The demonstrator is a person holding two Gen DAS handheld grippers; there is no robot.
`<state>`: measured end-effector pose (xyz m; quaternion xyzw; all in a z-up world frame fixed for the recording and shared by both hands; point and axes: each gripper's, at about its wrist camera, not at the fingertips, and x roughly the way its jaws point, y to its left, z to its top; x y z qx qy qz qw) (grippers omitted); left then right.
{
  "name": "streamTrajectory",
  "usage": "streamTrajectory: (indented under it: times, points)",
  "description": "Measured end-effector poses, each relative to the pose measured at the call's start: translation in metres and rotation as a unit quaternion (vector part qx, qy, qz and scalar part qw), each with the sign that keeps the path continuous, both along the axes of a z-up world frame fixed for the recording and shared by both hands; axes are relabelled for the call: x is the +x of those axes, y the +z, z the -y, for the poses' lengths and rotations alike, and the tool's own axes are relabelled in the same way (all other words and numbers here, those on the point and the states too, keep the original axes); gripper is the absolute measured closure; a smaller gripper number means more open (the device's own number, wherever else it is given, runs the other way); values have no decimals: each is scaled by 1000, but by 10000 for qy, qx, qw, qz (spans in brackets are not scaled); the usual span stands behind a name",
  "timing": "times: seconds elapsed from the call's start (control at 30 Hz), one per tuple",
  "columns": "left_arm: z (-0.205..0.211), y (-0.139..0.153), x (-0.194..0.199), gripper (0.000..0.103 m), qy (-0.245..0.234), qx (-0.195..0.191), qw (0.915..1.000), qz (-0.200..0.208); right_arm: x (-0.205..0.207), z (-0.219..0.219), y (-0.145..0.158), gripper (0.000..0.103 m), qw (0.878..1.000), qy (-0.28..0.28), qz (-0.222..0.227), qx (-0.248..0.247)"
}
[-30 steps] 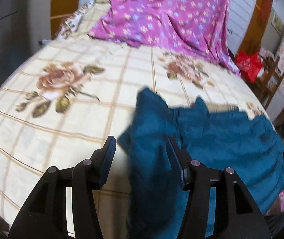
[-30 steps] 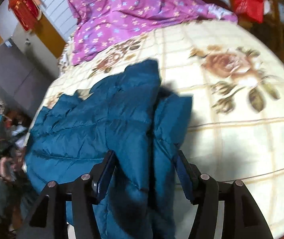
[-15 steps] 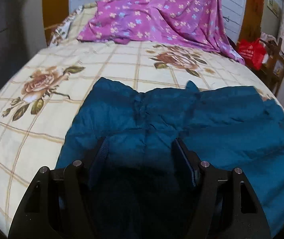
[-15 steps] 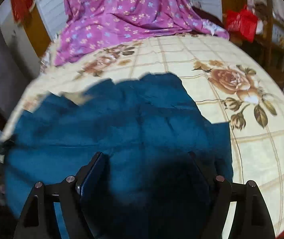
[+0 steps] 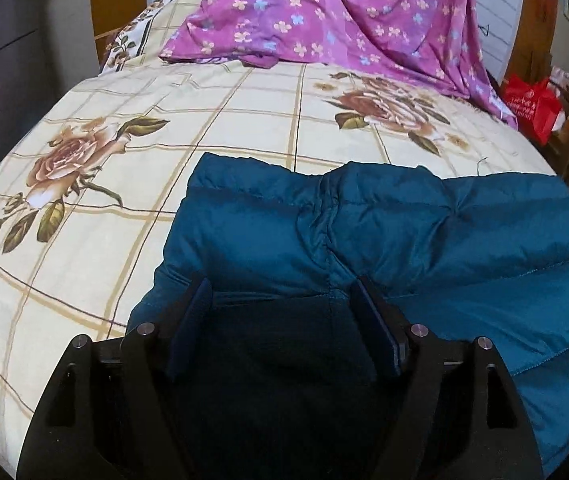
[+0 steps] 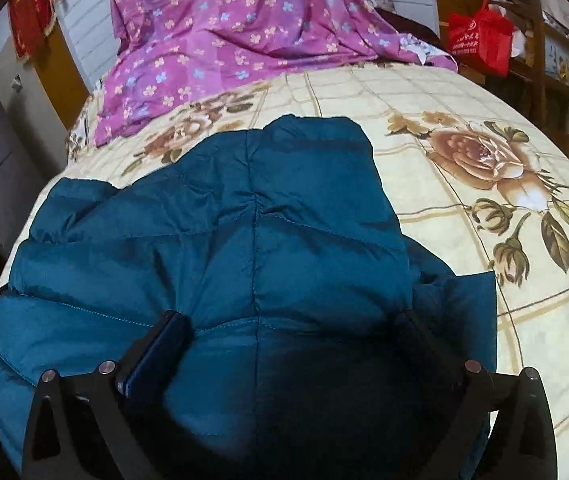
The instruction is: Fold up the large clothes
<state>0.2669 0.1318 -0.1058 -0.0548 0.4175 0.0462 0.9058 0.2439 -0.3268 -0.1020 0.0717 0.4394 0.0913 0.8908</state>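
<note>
A teal quilted puffer jacket (image 5: 424, 236) lies spread flat on the bed, near its front edge. It also fills the middle of the right wrist view (image 6: 252, 232). My left gripper (image 5: 282, 304) is open, low over the jacket's left part, with fabric showing between its fingers. My right gripper (image 6: 296, 332) is open wide, low over the jacket's right part, near its right edge. Neither gripper pinches any fabric that I can see.
The bed has a cream sheet with rose prints (image 5: 96, 216), also in the right wrist view (image 6: 524, 340). A purple flowered cloth (image 5: 336, 16) hangs at the far side. A red bag (image 5: 532, 104) and wooden furniture stand on the right.
The jacket went from bunched and lifted to spread flat on the bed. Both grippers are now open and low over it, and the right gripper's jaws stand wider.
</note>
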Motion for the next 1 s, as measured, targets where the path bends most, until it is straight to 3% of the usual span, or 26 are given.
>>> streamTrajectory:
  times: [0.23, 0.8, 0.93, 1.0]
  points:
    - [0, -1, 3, 23, 205, -149, 9997, -72, -10, 11, 2, 0, 9988, -65, 256, 407]
    - [-2, 0, 3, 21, 293, -260, 9992, -63, -15, 2, 0, 0, 9989, -239, 392, 113]
    - [2, 0, 5, 21, 201, -48, 9996, -172, -14, 1, 1, 0, 9992, -231, 332, 55]
    - [7, 1, 8, 21, 47, 169, 9989, -443, -11, 0, 3, 0, 9996, -219, 174, -45]
